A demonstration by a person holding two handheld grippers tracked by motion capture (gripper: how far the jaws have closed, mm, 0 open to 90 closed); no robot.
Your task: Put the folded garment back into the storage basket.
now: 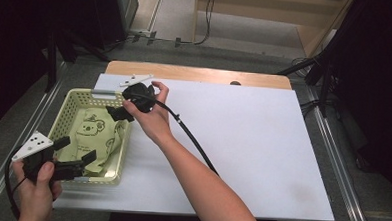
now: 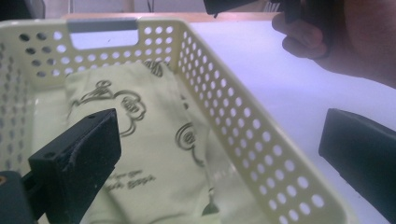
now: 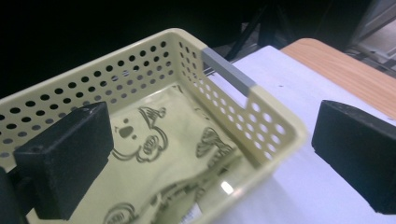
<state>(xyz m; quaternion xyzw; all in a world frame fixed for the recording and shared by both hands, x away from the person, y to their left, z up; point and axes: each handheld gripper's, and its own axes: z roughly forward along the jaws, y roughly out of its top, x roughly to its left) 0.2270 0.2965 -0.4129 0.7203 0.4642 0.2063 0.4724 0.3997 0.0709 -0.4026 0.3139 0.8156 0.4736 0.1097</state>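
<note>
A pale yellow perforated plastic basket (image 1: 72, 105) sits at the left end of the white table sheet (image 1: 242, 142). Flat on the basket's floor lies a pale green packet printed with koala drawings (image 1: 95, 136) — nothing grips it.

The left gripper (image 1: 79, 158) hangs over the basket's near corner, its jaws wide apart and empty; in its own view one jaw is above the packet (image 2: 154, 158), the other outside the basket's wall.

The right gripper (image 1: 119, 112) hovers over the basket's far right corner beside the grey handle strip (image 3: 229, 70), its jaws also spread wide with nothing between them — one over the packet (image 3: 173, 154), one past the rim.
</note>
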